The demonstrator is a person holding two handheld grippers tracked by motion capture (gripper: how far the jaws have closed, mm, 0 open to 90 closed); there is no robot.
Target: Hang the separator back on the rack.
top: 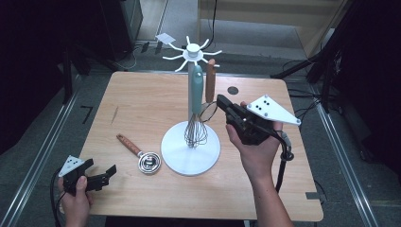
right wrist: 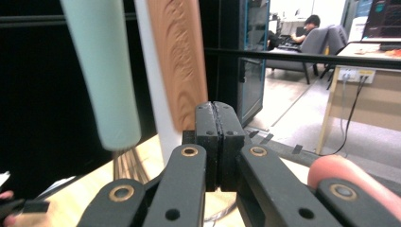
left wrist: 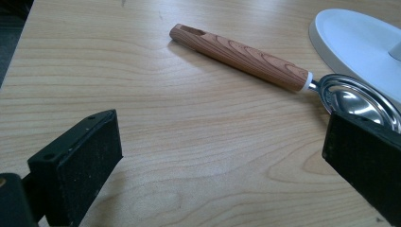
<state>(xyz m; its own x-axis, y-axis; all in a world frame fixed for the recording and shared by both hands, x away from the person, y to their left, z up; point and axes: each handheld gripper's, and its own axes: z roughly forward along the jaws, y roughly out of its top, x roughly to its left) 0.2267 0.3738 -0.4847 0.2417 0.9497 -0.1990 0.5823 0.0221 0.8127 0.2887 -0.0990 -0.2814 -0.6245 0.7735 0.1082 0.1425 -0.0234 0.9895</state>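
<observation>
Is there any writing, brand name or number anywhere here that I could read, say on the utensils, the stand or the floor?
"7": a dark mark like this digit on the grey floor, left of the table.
Nothing readable on the white stand, the whisk, the wood-handled utensils or the measuring spoon.
The screens in the room behind, in the right gripper view: too small and blurred to read.

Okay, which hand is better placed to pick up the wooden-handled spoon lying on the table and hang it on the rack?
Probably left. The left gripper sits open on the table near the spoon, and the spoon's handle lies just ahead of its fingers. The right gripper is shut, up by the hanging whisk.
</observation>
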